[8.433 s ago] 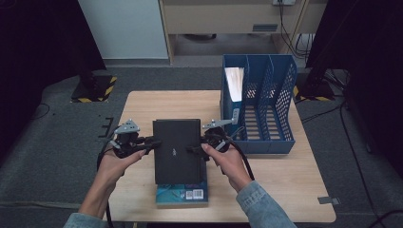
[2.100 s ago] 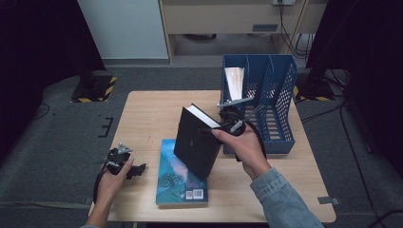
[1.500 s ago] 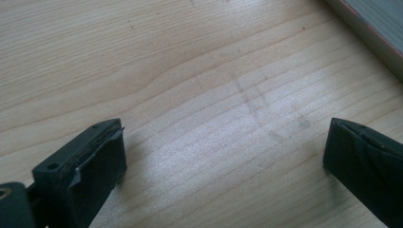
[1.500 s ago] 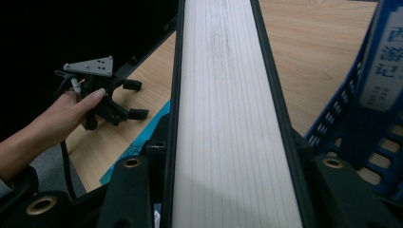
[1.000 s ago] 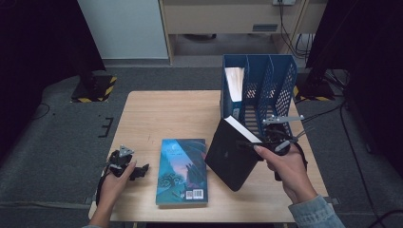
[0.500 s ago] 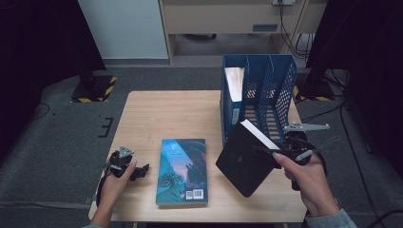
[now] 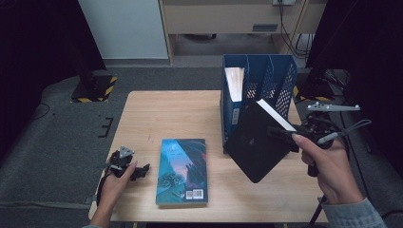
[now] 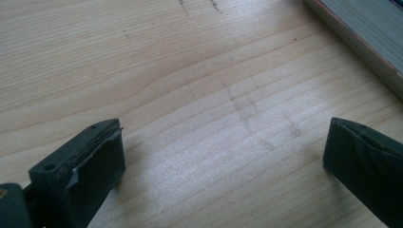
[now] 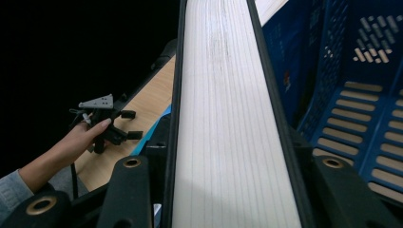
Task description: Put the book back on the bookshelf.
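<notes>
Dim room, lit table, soft pictures

We see the high view dark at its upper corners, with the table (image 7: 171,114) evenly lit from above. In the left gripper view, glare whitens the wood low in the frame. In the right gripper view, the page edges of the black book (image 9: 228,118) are bright and the upper left is black.

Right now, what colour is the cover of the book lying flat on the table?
Teal-blue with dark artwork; the book shows best in the high view.
</notes>
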A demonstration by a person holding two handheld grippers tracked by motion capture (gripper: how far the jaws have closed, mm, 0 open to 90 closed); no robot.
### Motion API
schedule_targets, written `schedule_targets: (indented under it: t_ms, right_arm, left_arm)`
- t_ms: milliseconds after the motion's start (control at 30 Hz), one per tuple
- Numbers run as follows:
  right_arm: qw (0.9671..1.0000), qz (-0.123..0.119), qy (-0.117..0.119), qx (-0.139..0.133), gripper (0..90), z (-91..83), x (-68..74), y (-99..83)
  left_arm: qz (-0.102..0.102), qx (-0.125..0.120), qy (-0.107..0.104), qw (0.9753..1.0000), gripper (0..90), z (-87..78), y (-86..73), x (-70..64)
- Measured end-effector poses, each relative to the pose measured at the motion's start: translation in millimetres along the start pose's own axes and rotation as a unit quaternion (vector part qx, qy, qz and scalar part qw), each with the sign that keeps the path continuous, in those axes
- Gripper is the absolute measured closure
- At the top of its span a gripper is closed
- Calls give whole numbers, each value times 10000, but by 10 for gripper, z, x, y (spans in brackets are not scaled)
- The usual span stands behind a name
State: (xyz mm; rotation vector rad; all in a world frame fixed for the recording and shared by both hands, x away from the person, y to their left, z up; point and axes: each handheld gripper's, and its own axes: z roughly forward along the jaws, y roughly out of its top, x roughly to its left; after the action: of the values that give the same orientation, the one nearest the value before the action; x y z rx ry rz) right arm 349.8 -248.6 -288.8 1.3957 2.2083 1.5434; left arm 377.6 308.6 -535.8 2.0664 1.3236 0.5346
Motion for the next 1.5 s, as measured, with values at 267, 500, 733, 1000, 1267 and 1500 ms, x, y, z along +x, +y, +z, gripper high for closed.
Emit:
schedule_targets:
  t_ms: [267, 500, 733, 1000, 1267, 1500]
  right_arm:
    - [9996, 98, -249, -67, 524, -185, -126, 212]
    - [9983, 234, -532, -75, 524, -220, -315, 364]
    - [9971, 387, -640, -159, 524, -246, -448, 492]
    - [9943, 472, -933, -185, 524, -259, -586, 624]
    - [9904, 674, -1177, -258, 525, -316, -758, 674]
    - [9857, 778, -1462, -300, 524, -346, -881, 726]
  left_arm:
    - [35, -29, -31, 10000, 0, 17, 11, -10]
    - [43, -42, -34, 10000, 0, 20, 11, -18]
    - [35, -61, -46, 10000, 0, 26, 15, -26]
    - [73, -45, -65, 9999, 0, 25, 16, -25]
    - [82, -40, -69, 9999, 0, 23, 15, -29]
    - [87, -43, -78, 9999, 0, 25, 16, -31]
